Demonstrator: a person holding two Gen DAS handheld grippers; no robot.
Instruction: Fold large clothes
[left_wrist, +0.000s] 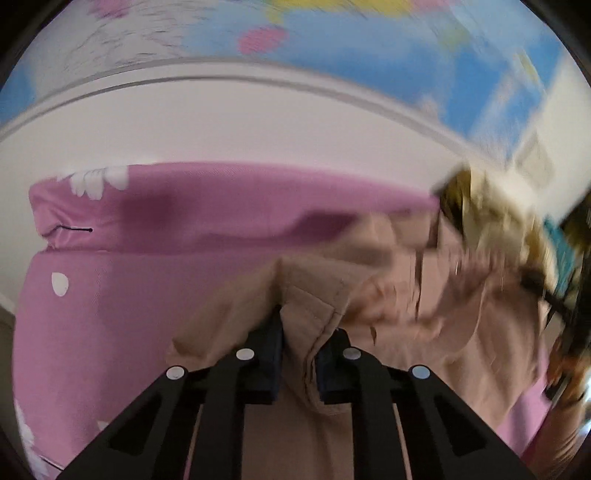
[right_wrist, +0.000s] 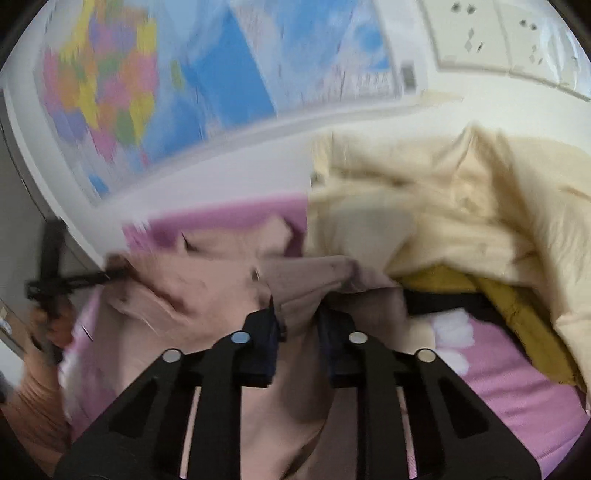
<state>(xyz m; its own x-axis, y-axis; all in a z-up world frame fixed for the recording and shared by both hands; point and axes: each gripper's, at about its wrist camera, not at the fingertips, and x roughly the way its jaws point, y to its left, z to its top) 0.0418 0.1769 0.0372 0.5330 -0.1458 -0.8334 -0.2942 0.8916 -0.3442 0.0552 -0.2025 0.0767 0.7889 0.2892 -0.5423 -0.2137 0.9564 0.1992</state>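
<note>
A large beige-pink garment (left_wrist: 388, 266) lies across a pink bed sheet (left_wrist: 110, 295). My left gripper (left_wrist: 301, 332) is shut on a quilted edge of it, with cloth bunched between the fingers. In the right wrist view my right gripper (right_wrist: 301, 321) is shut on another fold of the same garment (right_wrist: 192, 288). The other gripper shows at the far left of the right wrist view (right_wrist: 55, 284), and at the right edge of the left wrist view (left_wrist: 565, 295), blurred.
A cream quilted coat with mustard lining (right_wrist: 461, 221) is piled on the bed at right. A white wall with a coloured map (right_wrist: 147, 85) rises behind the bed. The pink sheet (right_wrist: 517, 387) has white flower prints.
</note>
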